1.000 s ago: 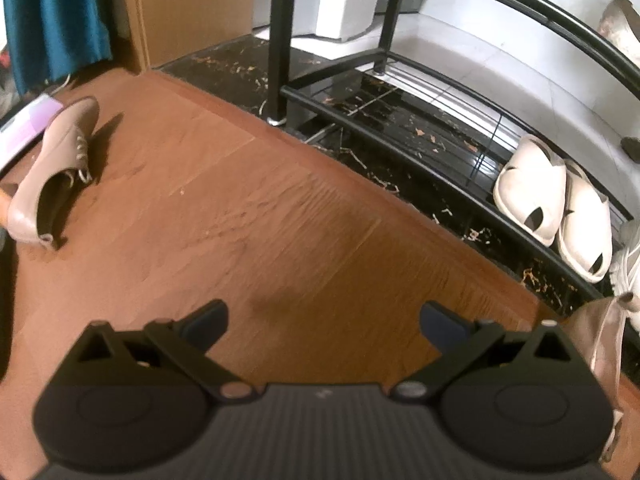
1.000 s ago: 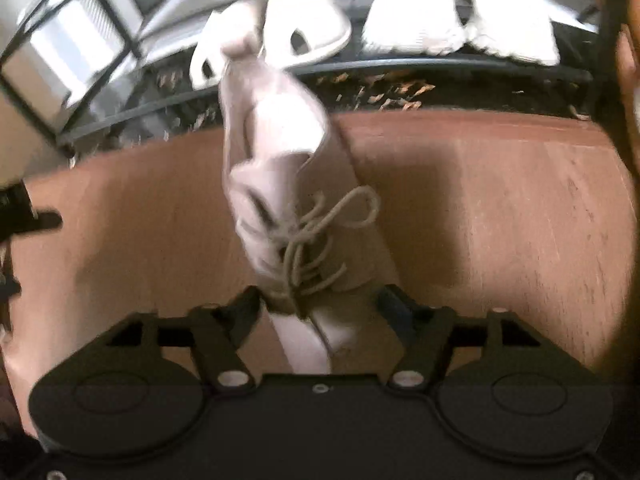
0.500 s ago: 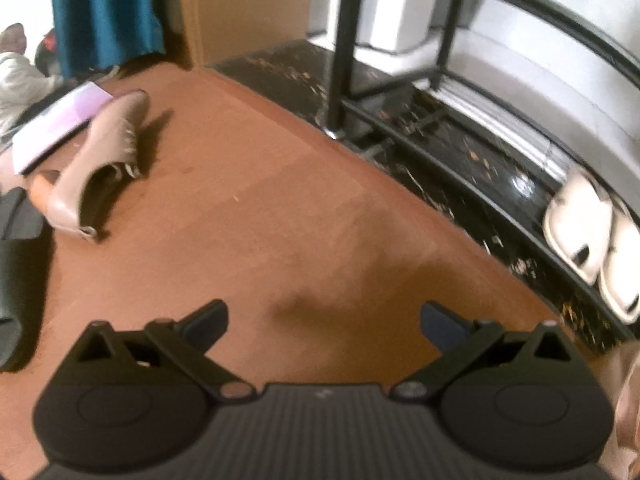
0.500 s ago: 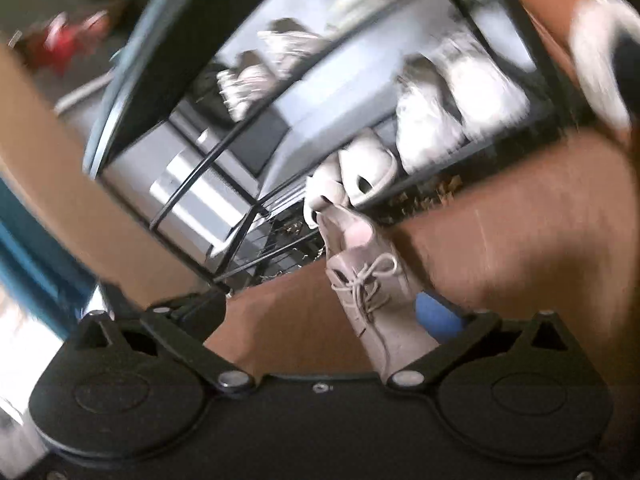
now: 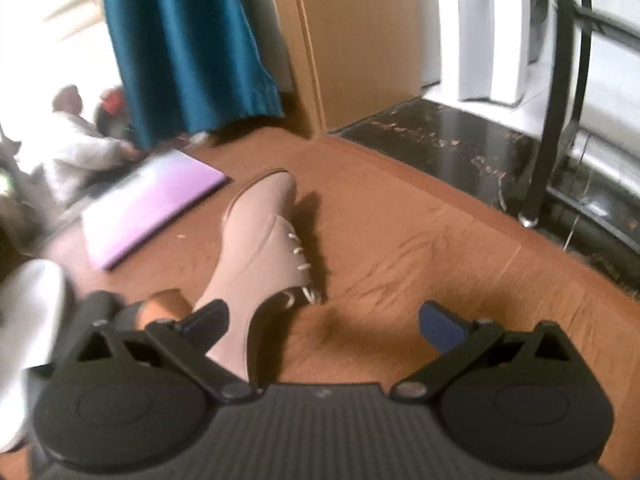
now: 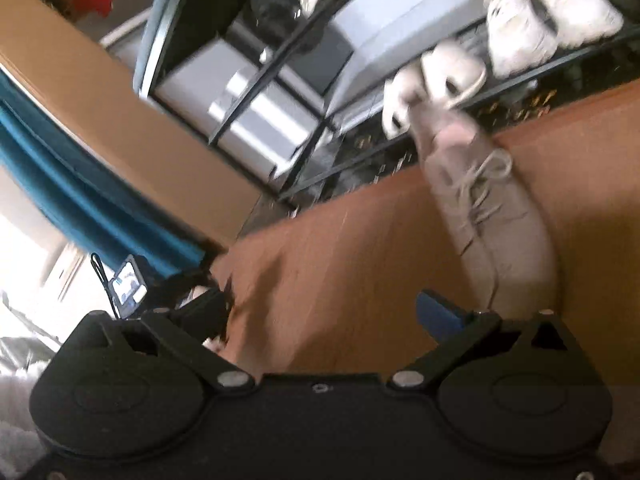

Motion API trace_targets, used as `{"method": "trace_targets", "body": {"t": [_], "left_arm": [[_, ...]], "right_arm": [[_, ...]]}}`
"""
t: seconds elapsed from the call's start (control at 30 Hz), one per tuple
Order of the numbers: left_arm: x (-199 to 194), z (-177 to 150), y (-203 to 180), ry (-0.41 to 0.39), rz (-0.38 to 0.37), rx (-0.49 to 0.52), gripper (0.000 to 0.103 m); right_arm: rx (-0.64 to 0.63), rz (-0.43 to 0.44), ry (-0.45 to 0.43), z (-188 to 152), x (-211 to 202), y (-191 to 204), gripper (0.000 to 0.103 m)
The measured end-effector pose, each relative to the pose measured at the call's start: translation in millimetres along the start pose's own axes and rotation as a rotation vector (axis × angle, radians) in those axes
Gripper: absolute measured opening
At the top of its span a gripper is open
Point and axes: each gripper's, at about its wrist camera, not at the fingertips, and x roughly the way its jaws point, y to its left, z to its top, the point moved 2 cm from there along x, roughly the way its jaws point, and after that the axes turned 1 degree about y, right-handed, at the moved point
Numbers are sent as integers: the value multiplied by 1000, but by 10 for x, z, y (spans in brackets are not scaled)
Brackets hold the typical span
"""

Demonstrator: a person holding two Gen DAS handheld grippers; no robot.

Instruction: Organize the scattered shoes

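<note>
The left claw hovers low over the brown floor with its jaws spread wide and nothing between them; its left finger lies over the heel end of a beige lace-up heeled shoe, which rests tipped on its side with its toe pointing away, just beside a flat lilac board. The right claw likewise stands apart and grips nothing, though that view is blurred; a second beige lace-up shoe lies on the floor just past its right finger, toe toward the black metal shoe rack, where a pair of white slip-on sandals and white sneakers sit on the lower shelf. The step in hand looks like the left claw's approach to the toppled shoe, the matching one seemingly set down near the rack. The next move likely calls for shifting the left claw over so the shoe's heel or collar sits squarely between the jaws, then closing firmly, since the shoe lies sideways and could roll or slip from a shallow pinch.
</note>
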Motion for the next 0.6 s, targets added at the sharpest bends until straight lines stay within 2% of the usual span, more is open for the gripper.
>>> {"method": "trace_targets", "body": {"t": [0.1, 0.2, 0.3, 0.37, 0.5, 0.57, 0.6], "left_arm": [[186, 46, 236, -6, -25, -23, 101], [378, 46, 305, 6, -27, 12, 98], [541, 9, 303, 36, -19, 58, 90], [624, -21, 329, 69, -9, 55, 81], [758, -90, 327, 110, 20, 67, 77], [760, -118, 290, 89, 62, 115, 58], [751, -125, 276, 83, 81, 134, 52]], "right_arm": [[14, 2, 20, -14, 72, 5, 103], [16, -2, 38, -23, 152, 0, 103], [24, -7, 51, -41, 201, -14, 103], [33, -17, 62, -61, 232, -31, 103], [46, -34, 74, -60, 274, -67, 103], [53, -40, 73, -58, 285, -82, 103], [60, -42, 74, -58, 293, -88, 103]]}}
